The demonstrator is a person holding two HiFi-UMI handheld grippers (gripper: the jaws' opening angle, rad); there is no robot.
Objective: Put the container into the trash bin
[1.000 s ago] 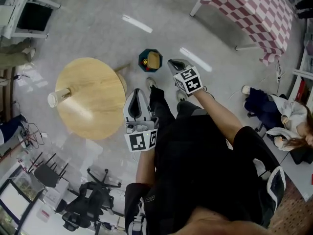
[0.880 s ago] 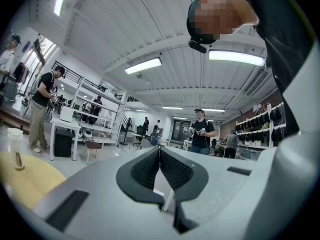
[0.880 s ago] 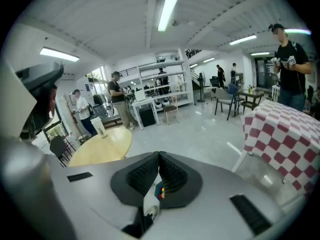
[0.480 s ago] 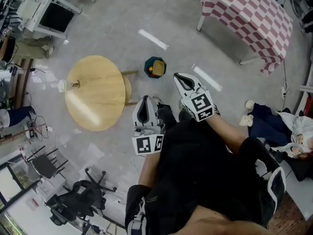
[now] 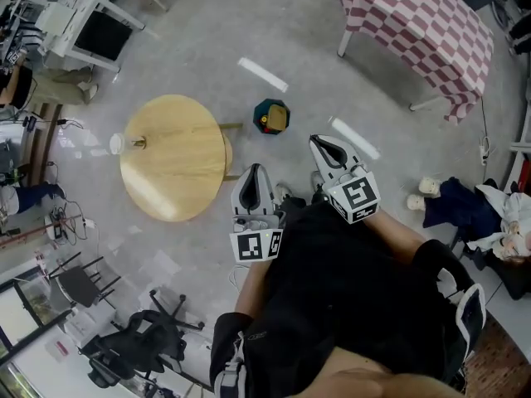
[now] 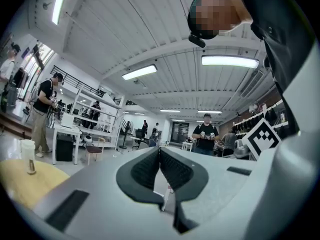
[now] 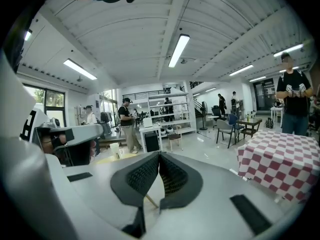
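Note:
A dark green trash bin (image 5: 271, 116) stands on the grey floor beside the round wooden table (image 5: 172, 156); something tan and red lies inside it. A white cup (image 5: 117, 144) sits at the table's left edge, and shows small in the left gripper view (image 6: 26, 149). My left gripper (image 5: 254, 172) hovers near my body, below the bin, its jaws shut with nothing between them (image 6: 159, 149). My right gripper (image 5: 319, 142) is raised to the right of the bin, also shut and empty (image 7: 159, 155).
A table with a red-and-white checkered cloth (image 5: 423, 23) stands at the back right (image 7: 285, 159). Office chairs (image 5: 141, 347) are at the lower left, desks with monitors (image 5: 91, 31) at the upper left. Several people stand about the hall.
My right gripper has lifted away from the bin and drawn back to the right. The left gripper has also risen a little, staying shut.

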